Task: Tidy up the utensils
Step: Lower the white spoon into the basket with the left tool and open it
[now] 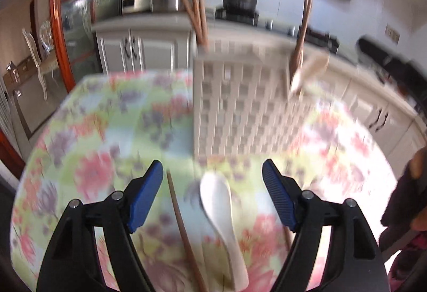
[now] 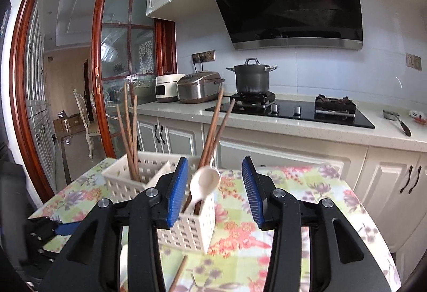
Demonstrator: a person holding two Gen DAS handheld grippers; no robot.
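Observation:
A white slotted utensil holder (image 1: 240, 105) stands on the floral tablecloth. Brown chopsticks (image 1: 196, 3) lean in its left compartment. More chopsticks (image 1: 303, 32) and a white spoon (image 1: 307, 73) stand in its right compartment. My left gripper (image 1: 212, 169) is open just above the table. Below its fingers lie a second white spoon (image 1: 221, 217) and a loose chopstick (image 1: 184, 233), neither touched by the pads. In the right wrist view my right gripper (image 2: 214, 161) is open in front of the holder (image 2: 186, 233). The standing spoon (image 2: 205, 181) shows between the pads, untouched.
The table's floral cloth (image 2: 293, 185) has bare room right of the holder. Behind it run white cabinets, a counter with a hob (image 2: 288, 110), a pot (image 2: 252, 78) and two cookers (image 2: 198, 87). A dark sleeve (image 1: 411, 185) is at the right edge.

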